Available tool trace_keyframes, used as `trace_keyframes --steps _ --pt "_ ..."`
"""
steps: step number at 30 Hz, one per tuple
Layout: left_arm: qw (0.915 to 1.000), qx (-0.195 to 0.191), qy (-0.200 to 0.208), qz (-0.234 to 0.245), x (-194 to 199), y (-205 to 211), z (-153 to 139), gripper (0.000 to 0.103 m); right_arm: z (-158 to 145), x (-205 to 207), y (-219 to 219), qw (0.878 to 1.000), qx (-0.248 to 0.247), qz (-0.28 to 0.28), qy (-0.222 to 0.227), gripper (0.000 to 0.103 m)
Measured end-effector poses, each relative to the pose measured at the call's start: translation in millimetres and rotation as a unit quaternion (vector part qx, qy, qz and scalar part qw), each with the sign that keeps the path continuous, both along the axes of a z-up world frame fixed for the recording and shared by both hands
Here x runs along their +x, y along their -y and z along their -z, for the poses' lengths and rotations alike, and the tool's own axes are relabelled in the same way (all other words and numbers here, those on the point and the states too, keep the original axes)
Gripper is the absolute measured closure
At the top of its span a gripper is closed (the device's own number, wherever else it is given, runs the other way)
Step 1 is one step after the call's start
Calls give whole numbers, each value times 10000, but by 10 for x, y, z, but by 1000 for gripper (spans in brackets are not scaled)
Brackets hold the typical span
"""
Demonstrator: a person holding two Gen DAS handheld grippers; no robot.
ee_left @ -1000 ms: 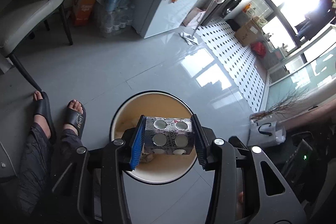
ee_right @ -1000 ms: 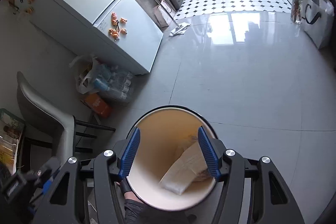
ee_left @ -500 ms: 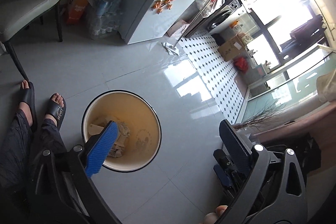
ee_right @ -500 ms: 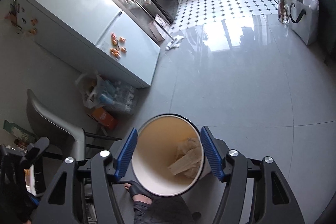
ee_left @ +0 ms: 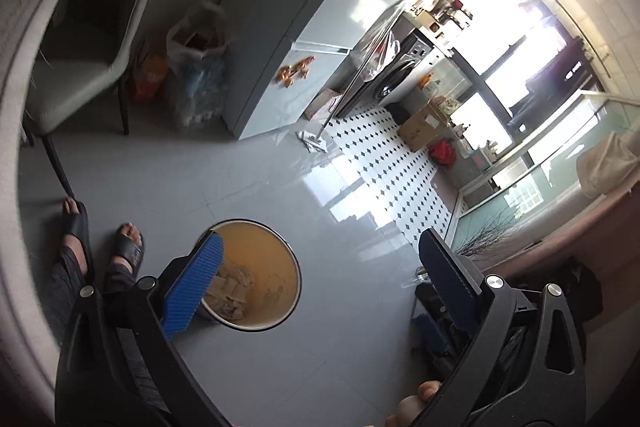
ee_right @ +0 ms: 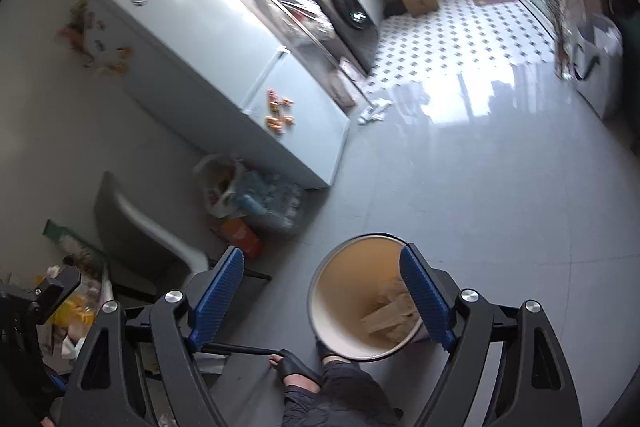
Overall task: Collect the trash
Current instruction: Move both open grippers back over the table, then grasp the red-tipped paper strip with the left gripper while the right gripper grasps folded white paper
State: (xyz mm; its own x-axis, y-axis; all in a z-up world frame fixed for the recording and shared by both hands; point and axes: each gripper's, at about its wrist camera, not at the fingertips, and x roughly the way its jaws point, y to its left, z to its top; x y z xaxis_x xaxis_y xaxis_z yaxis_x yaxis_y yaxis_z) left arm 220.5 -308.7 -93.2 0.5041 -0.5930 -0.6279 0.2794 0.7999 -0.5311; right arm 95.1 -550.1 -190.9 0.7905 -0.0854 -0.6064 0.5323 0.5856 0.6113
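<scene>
A round trash bin (ee_left: 276, 269) with a cream inside stands on the grey floor; it also shows in the right wrist view (ee_right: 344, 291). Crumpled paper and cardboard trash (ee_left: 232, 287) lies in it, also seen in the right wrist view (ee_right: 394, 315). My left gripper (ee_left: 320, 281) is wide open and empty, high above the bin, its left finger over the bin's left side. My right gripper (ee_right: 322, 285) is open and empty, above the bin's left rim.
The person's sandalled feet (ee_left: 128, 251) stand left of the bin. A grey chair (ee_left: 80, 67), a white fridge (ee_right: 224, 67), a bag of bottles (ee_right: 264, 199) and an orange pack (ee_right: 242, 237) stand behind. A cluttered table edge (ee_right: 68, 307) shows at left.
My left gripper opened and dropped the patterned box into the bin, then rose and tilted away. My right gripper also rose and shifted left, staying open.
</scene>
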Motion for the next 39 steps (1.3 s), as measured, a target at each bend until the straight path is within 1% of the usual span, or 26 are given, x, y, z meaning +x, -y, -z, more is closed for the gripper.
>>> trace_keyframes --steps 3,6,9,12,15,17,18,19,21,22,26,28,35,39 --pt "9997 81 194 -84 -74 -264 -169 6 -193 20 -195 9997 -60 -159 160 20" --pt "9989 173 367 -214 -119 -554 -309 6 -385 85 -456 9984 -145 -473 279 18" --pt "9978 183 492 -412 -139 -900 -425 6 -544 164 -730 9962 -233 -761 361 13" --pt "9951 218 671 -697 -165 -1276 -540 6 -709 271 -997 9926 -393 -1094 339 12" --pt "9923 234 746 -964 -183 -1657 -598 6 -897 352 -1292 9874 -566 -1426 382 11" --pt "9889 257 775 -1242 -204 -1947 -610 6 -993 395 -1505 9828 -667 -1673 404 11" --pt "9864 263 783 -1419 -209 -2129 -618 6 -1030 424 -1591 9808 -701 -1773 409 11" --pt "9847 268 796 -1528 -209 -2220 -618 6 -1064 450 -1699 9783 -733 -1895 412 11" --pt "9758 387 921 -1943 -256 -2571 -640 6 -1119 521 -1947 9720 -783 -2181 394 11" --pt "9728 441 956 -2065 -278 -2682 -647 6 -1141 560 -2062 9688 -810 -2310 385 11" --pt "9604 502 923 -2579 -372 -3256 -633 6 -1218 675 -2542 9559 -917 -2764 374 11" --pt "9569 466 858 -2737 -458 -3421 -621 6 -1244 694 -2753 9503 -952 -2943 359 11" --pt "9381 453 562 -3388 -613 -4107 -387 6 -1287 798 -3403 9324 -1049 -3446 294 11" --pt "9300 456 452 -3620 -658 -4411 -285 6 -1281 881 -3739 9223 -1099 -3697 239 11"
